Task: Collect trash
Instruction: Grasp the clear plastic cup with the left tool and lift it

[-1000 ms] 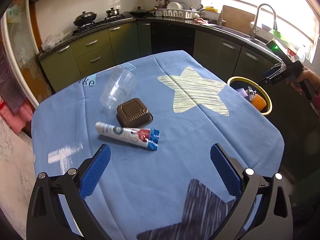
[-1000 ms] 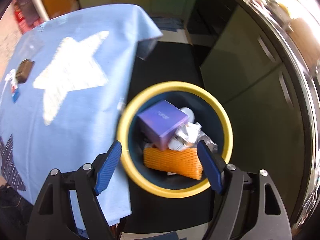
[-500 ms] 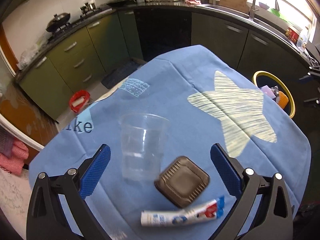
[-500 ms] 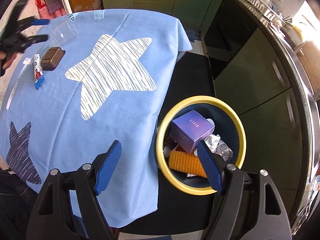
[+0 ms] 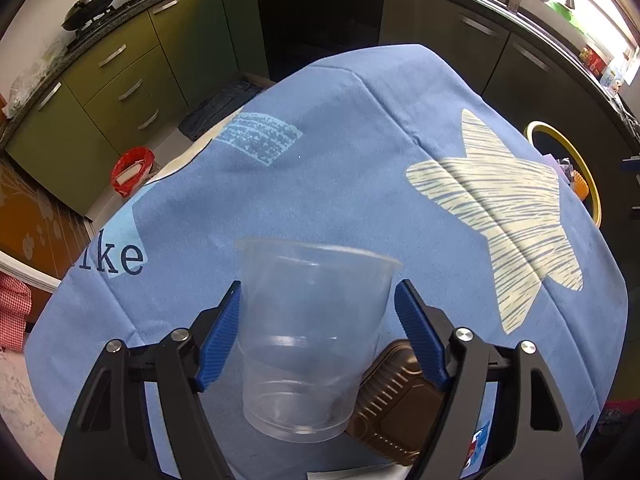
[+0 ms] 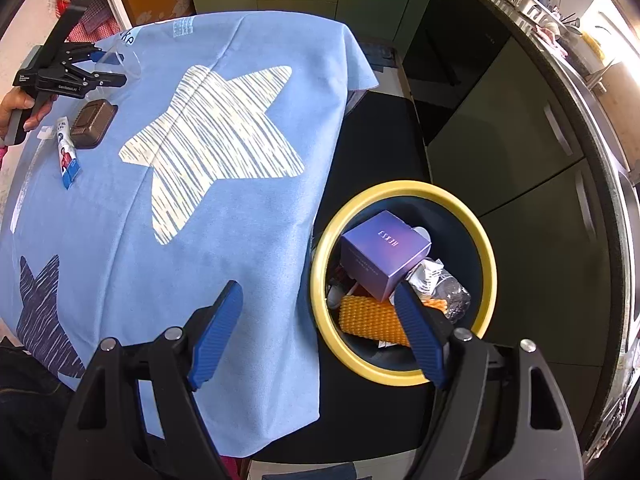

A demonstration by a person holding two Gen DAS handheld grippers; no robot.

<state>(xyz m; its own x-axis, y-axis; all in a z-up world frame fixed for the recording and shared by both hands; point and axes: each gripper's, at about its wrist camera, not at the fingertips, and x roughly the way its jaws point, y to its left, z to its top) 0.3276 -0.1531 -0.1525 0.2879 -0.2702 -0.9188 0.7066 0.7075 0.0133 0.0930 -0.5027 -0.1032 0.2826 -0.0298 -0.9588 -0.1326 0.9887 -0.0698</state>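
Jaws of the left gripper (image 5: 318, 332) are being closed around a clear plastic cup (image 5: 312, 336) lying on the blue tablecloth (image 5: 340, 152). Nothing is held by the wide-open right gripper (image 6: 320, 332), beside the yellow-rimmed trash bin (image 6: 490, 264).

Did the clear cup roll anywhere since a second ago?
No. The cup still lies beside the brown tray near the "ike" print. Only the left gripper came in around it, its fingers closing.
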